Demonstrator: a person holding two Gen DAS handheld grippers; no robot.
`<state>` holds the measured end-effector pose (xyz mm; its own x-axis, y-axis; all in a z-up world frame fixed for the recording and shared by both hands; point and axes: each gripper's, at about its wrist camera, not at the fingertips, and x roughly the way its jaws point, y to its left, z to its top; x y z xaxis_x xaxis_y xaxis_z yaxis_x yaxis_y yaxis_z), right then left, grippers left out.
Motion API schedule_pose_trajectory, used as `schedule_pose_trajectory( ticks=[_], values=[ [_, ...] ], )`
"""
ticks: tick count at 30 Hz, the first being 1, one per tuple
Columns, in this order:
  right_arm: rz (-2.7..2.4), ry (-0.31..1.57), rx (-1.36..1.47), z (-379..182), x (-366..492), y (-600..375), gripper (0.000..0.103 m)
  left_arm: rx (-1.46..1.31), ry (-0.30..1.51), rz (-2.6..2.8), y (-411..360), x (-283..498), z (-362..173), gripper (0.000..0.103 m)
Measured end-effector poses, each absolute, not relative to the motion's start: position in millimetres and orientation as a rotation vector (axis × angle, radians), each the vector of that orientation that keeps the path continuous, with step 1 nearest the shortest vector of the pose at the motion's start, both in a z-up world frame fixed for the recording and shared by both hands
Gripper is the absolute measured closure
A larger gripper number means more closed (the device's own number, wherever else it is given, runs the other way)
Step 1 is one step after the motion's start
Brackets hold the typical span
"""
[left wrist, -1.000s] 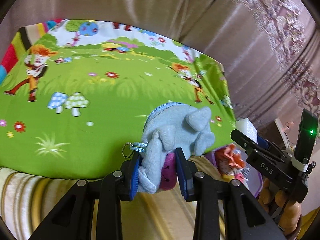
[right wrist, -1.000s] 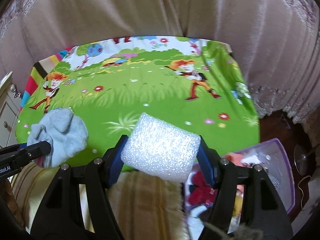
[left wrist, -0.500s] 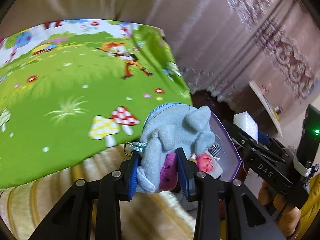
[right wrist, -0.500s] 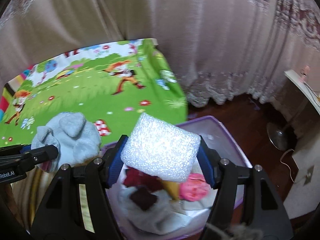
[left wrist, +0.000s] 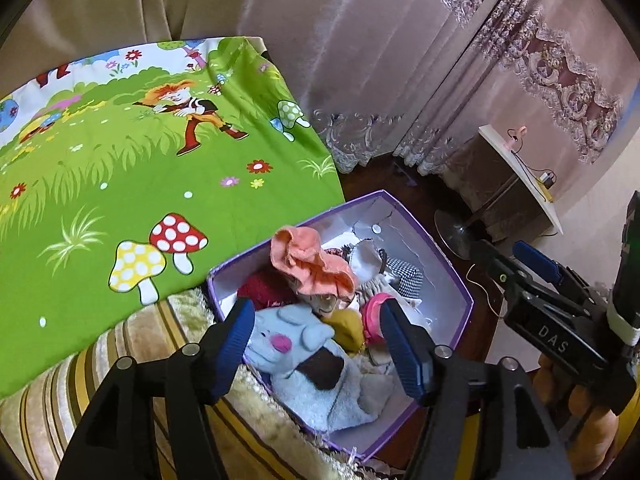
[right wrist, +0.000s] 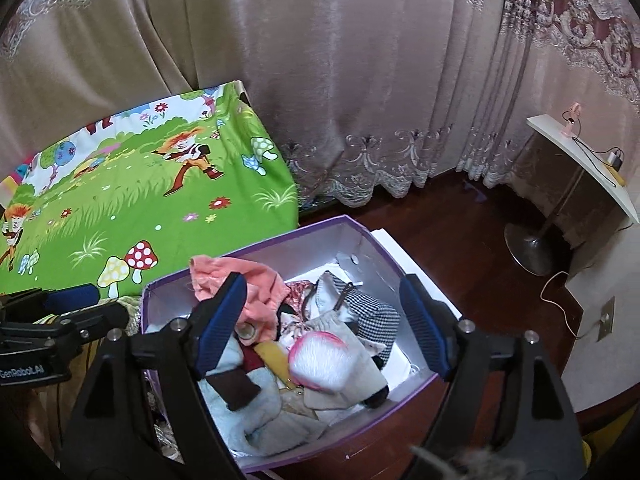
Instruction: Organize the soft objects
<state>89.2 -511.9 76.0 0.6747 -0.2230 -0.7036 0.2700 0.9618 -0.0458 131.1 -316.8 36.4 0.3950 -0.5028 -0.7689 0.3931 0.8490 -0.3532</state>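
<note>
Over the box [right wrist: 256, 242], both plush [left wrist: 288, 340] and foam have just been dropped as left gripper [left wrist: 316, 344] and right gripper [right wrist: 324, 328] jaws are opened wide, so two more items are stowed.

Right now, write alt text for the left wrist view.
The left claw hangs opening above a purple box of soft toys and cloths, a pale blue plush lying loose between its pads. A green cartoon sheet lies left; the right claw reaches in at right.

Dark wooden floor [right wrist: 460, 216] carries the purple box [right wrist: 412, 384] — soft things inside.
</note>
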Motion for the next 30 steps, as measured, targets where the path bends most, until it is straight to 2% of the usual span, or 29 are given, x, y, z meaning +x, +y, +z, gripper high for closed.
schedule_pose_trajectory(
  ticks=[7,18,26,30],
  values=[
    [-0.289,0.780,0.066,79.1,72.9,-514.9,0.021,-0.160,1.029,-0.600,-312.5,106.7,37.2,0.024],
    [-0.295,0.778,0.071,81.7,57.2,-518.4,0.021,-0.133,1.029,-0.585,-315.5,88.9,37.2,0.016],
    [-0.298,0.780,0.076,80.5,55.5,-522.0,0.021,-0.131,1.018,-0.589,-315.3,89.8,38.0,0.006],
    [-0.297,0.782,0.077,80.2,55.4,-522.4,0.021,-0.141,1.023,-0.596,-315.2,90.4,37.3,0.005]
  ],
)
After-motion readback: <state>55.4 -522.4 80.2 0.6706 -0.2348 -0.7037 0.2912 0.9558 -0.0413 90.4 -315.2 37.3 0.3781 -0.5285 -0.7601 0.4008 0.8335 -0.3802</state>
